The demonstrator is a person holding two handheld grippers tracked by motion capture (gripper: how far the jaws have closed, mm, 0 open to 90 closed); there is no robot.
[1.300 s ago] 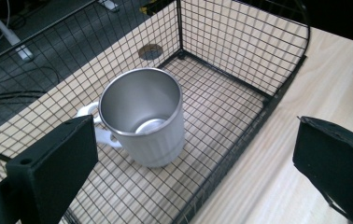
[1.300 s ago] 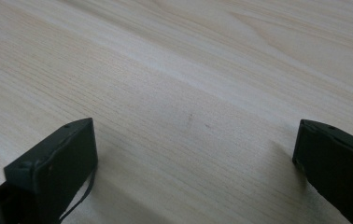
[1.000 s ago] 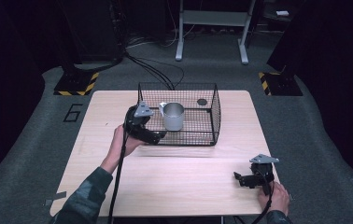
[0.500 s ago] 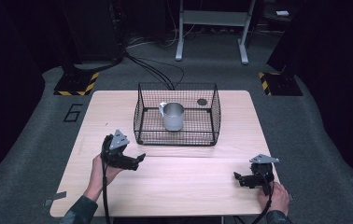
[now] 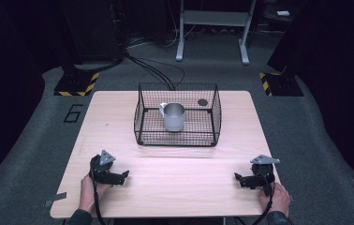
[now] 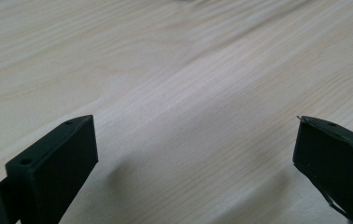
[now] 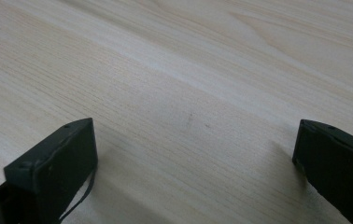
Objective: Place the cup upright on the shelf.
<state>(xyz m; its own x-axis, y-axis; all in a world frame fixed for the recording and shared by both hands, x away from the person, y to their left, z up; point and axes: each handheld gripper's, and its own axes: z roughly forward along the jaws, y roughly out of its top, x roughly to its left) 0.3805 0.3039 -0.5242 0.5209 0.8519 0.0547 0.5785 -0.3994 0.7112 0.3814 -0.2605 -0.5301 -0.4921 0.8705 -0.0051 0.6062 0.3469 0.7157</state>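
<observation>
A grey metal mug (image 5: 173,116) stands upright inside a black wire basket (image 5: 144,105) at the back middle of the wooden table (image 5: 180,178). My left gripper (image 5: 122,176) rests low near the table's front left, open, with bare wood between its jaws in the left gripper view (image 6: 195,154). Near the front right corner my right gripper (image 5: 239,179) is also open and holds nothing, its jaws wide apart over the wood in the right gripper view (image 7: 195,154). Both grippers are well apart from the basket.
A small dark round thing (image 5: 202,102) lies in the basket's back right part. Cables (image 5: 156,70) run over the grey floor behind the table. A metal stand (image 5: 212,28) and yellow-black striped feet (image 5: 77,84) lie farther back.
My left gripper has drawn back from the basket's left front side to the table's front left, away from the mug. The right gripper has stayed where it was.
</observation>
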